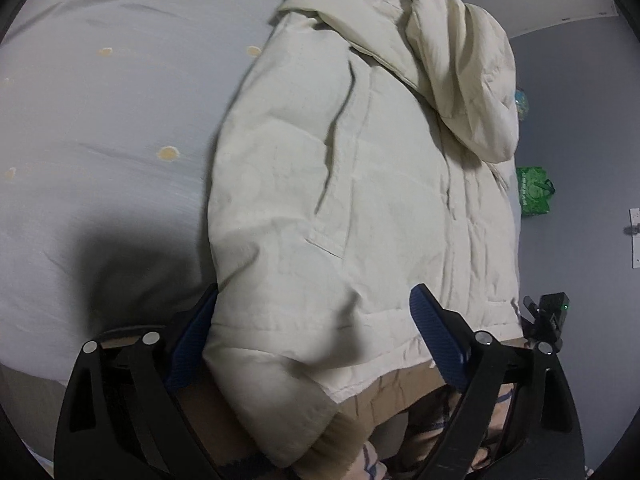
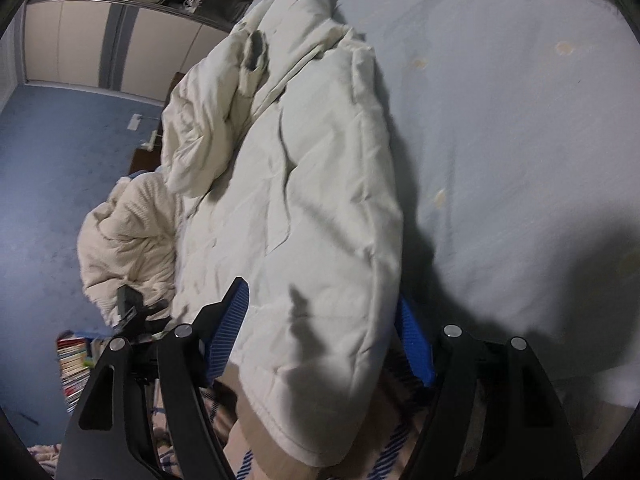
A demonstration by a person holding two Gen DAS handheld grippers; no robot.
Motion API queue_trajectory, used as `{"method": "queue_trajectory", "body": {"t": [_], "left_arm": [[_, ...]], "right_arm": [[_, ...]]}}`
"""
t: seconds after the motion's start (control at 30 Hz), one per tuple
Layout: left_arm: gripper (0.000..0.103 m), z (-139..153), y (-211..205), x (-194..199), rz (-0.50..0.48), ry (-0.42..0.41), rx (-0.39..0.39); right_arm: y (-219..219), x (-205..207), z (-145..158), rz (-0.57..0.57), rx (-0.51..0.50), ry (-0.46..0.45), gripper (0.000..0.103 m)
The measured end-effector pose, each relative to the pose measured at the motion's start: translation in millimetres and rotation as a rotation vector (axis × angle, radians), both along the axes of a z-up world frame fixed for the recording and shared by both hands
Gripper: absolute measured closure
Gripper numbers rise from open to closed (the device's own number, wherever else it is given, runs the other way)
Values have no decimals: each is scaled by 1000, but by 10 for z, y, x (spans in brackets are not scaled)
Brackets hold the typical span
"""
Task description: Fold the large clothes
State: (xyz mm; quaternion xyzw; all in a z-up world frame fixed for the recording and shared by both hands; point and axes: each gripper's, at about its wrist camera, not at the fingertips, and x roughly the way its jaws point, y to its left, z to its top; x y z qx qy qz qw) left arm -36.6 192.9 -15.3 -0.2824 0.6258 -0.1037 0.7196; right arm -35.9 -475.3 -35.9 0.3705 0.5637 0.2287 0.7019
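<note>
A large cream padded jacket (image 1: pixel 352 184) lies lengthwise on the pale grey bedsheet (image 1: pixel 100 120), its near hem hanging over the bed edge. My left gripper (image 1: pixel 316 328) is open, its blue-padded fingers (image 1: pixel 436 340) straddling the near hem. In the right wrist view the same jacket (image 2: pixel 304 208) lies folded along its length, with a sleeve and the hood bunched at the far end. My right gripper (image 2: pixel 320 332) is open, with its fingers (image 2: pixel 228 332) on either side of the hem.
The bedsheet (image 2: pixel 520 140) stretches to one side of the jacket. A cream fleece garment (image 2: pixel 124 240) hangs off the bed edge above the blue floor (image 2: pixel 48 200). A green bag (image 1: pixel 534 196) sits on the floor. A wardrobe (image 2: pixel 80 48) stands beyond. A stack of books (image 2: pixel 74 364) lies below.
</note>
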Motion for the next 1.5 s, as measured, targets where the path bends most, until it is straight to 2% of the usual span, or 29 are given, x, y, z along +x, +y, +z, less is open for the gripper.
{"method": "queue_trajectory", "body": {"t": [0.13,0.2,0.23,0.27,0.3,0.37,0.4,0.63,0.73,0.87,1.0,1.3,1.5], "left_arm": [[30,68,-61,-41,-47,-10,-2],[35,110,-69,-62,-77,-13,-3],[40,126,-75,-70,-93,-13,-2],[47,137,-73,-76,-103,-14,2],[52,148,-64,-81,-114,-15,7],[72,178,-44,-96,-133,-22,13],[75,191,-37,-106,-137,-25,11],[77,234,-107,-220,-194,-34,10],[83,283,-145,-265,-210,-54,12],[89,415,-207,-296,-225,-122,-15],[91,620,-205,-253,-205,-203,-51],[95,1054,-109,-46,-125,-365,-129],[95,1314,12,160,-66,-458,-168]], "right_arm": [[45,-54,49,23,45,-44,39],[69,-88,92,40,40,-67,50],[73,-99,100,44,31,-71,55],[66,-113,104,44,25,-75,67],[53,-118,102,44,26,-76,74],[31,-143,98,50,32,-82,76],[31,-154,95,56,30,-81,76],[-12,-247,47,61,52,-85,76],[-24,-253,93,44,90,-116,83],[-57,-203,219,1,219,-170,88],[-36,-100,372,-18,292,-210,89],[-16,236,739,-61,361,-298,90],[-38,537,913,-146,445,-353,90]]}}
